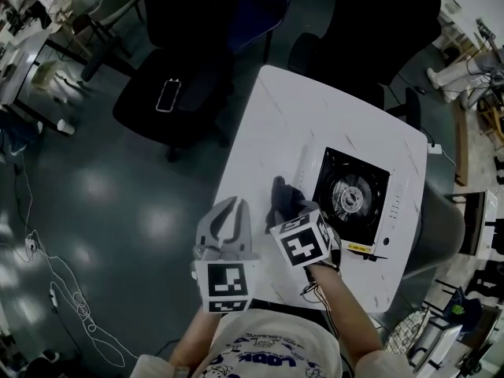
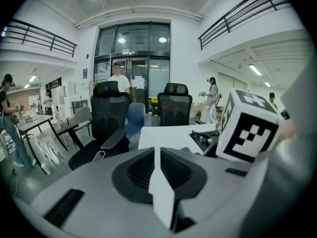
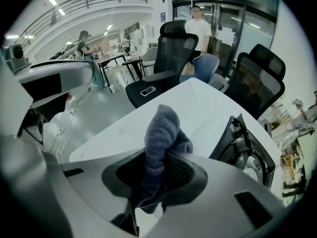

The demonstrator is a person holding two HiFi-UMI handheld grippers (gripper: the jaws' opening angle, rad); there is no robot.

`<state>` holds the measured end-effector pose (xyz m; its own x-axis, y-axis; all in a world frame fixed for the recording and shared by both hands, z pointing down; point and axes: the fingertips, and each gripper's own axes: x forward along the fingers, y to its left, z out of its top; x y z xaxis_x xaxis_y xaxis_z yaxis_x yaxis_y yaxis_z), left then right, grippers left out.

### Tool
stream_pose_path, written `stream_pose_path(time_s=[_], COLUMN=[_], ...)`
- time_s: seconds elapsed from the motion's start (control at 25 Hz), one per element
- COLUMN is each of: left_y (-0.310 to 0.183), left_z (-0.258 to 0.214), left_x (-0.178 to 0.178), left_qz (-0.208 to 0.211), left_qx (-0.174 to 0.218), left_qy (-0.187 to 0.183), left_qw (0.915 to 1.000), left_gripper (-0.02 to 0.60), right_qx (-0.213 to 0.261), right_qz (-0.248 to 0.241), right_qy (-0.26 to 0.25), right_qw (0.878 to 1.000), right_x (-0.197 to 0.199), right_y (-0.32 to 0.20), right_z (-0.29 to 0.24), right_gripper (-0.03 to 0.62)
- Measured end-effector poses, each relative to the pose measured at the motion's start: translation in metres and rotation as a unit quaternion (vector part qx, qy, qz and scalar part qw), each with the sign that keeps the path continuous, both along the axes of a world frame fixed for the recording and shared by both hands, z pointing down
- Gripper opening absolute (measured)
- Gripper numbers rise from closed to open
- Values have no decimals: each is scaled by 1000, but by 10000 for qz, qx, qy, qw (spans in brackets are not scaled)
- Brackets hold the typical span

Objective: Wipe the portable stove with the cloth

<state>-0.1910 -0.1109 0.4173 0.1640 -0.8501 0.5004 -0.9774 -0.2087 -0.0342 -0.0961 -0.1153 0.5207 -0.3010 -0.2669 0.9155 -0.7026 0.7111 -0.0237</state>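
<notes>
The portable stove (image 1: 352,201) sits on the right half of the white table (image 1: 283,116), black top and round burner up; its edge (image 3: 242,143) shows at the right of the right gripper view. My right gripper (image 1: 285,203) is shut on the grey cloth (image 3: 161,143), which bunches up between its jaws. In the head view the cloth (image 1: 283,199) hangs just left of the stove, above the table. My left gripper (image 1: 227,220) is off the table's near-left edge, jaws shut with nothing between them, its fingertips (image 2: 159,168) pressed together.
Black office chairs (image 1: 189,85) stand left of and behind the table, one with a phone (image 1: 168,95) on its seat. Cables (image 1: 55,282) lie on the floor at left. People stand by the glass doors (image 2: 119,78) far behind.
</notes>
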Motion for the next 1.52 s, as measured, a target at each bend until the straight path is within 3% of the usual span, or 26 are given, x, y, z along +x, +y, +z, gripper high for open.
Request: stream_pose_path(time_s=[0.36, 0.92, 1.52], left_y=[-12, -26, -42], left_z=[2, 4, 11], left_x=[1, 0, 18], left_qz=[79, 188, 263], left_qx=[-3, -61, -244], left_qy=[34, 29, 48], left_qw=[10000, 9998, 9993], left_gripper=[44, 44, 44], right_qx=[-565, -508, -367], right_qz=[-15, 60, -199], right_qy=[139, 278, 394], right_qw=[9983, 9983, 9984], right_x=[5, 16, 17], right_y=[-12, -65, -125], right_z=[1, 0, 0], right_gripper=[110, 110, 110])
